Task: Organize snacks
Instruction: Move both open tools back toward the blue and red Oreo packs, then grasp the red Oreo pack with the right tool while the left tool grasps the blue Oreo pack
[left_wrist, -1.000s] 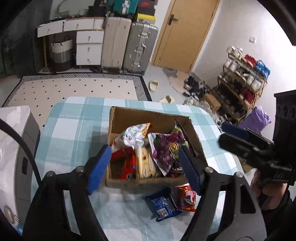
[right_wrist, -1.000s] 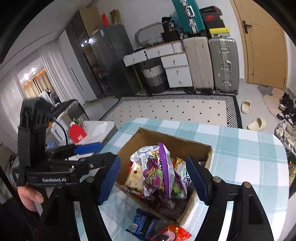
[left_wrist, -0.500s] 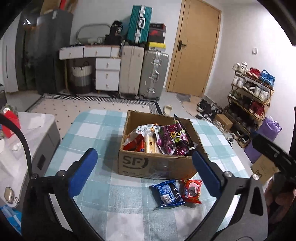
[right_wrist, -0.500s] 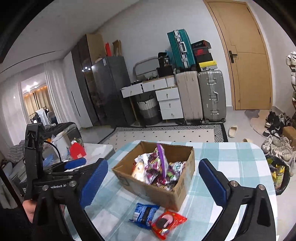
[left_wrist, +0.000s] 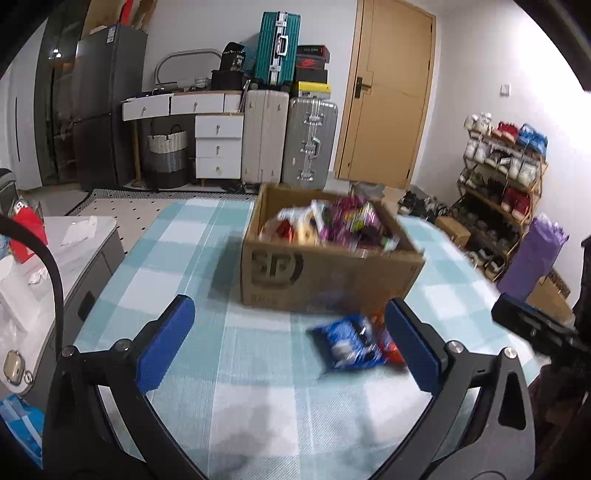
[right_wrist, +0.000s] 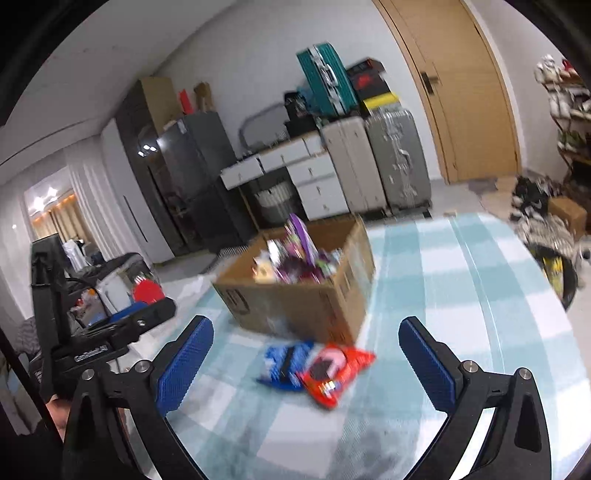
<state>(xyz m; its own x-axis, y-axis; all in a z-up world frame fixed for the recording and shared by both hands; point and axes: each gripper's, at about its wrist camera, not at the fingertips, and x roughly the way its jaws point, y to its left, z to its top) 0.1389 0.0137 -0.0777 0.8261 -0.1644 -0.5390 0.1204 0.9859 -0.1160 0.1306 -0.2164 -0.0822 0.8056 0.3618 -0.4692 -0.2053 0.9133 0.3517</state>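
A cardboard box (left_wrist: 325, 273) full of snack packets stands on the checked tablecloth (left_wrist: 229, 369); it also shows in the right wrist view (right_wrist: 306, 299). A blue packet (left_wrist: 347, 347) and a red packet (left_wrist: 389, 347) lie on the cloth in front of the box; they show in the right wrist view as the blue packet (right_wrist: 284, 363) and the red packet (right_wrist: 332, 371). My left gripper (left_wrist: 291, 343) is open and empty, low over the cloth, near the blue packet. My right gripper (right_wrist: 306, 360) is open and empty, above both packets.
A grey side cabinet (left_wrist: 55, 266) with small items stands left of the table. Suitcases (left_wrist: 288, 136), drawers and a fridge line the far wall. A shoe rack (left_wrist: 506, 173) and a purple bag (left_wrist: 532, 254) stand right. The other gripper shows at each view's edge.
Both grippers have pulled back and dropped from above the box to low in front of it. Their jaws have opened wider. The box and the packets have not moved.
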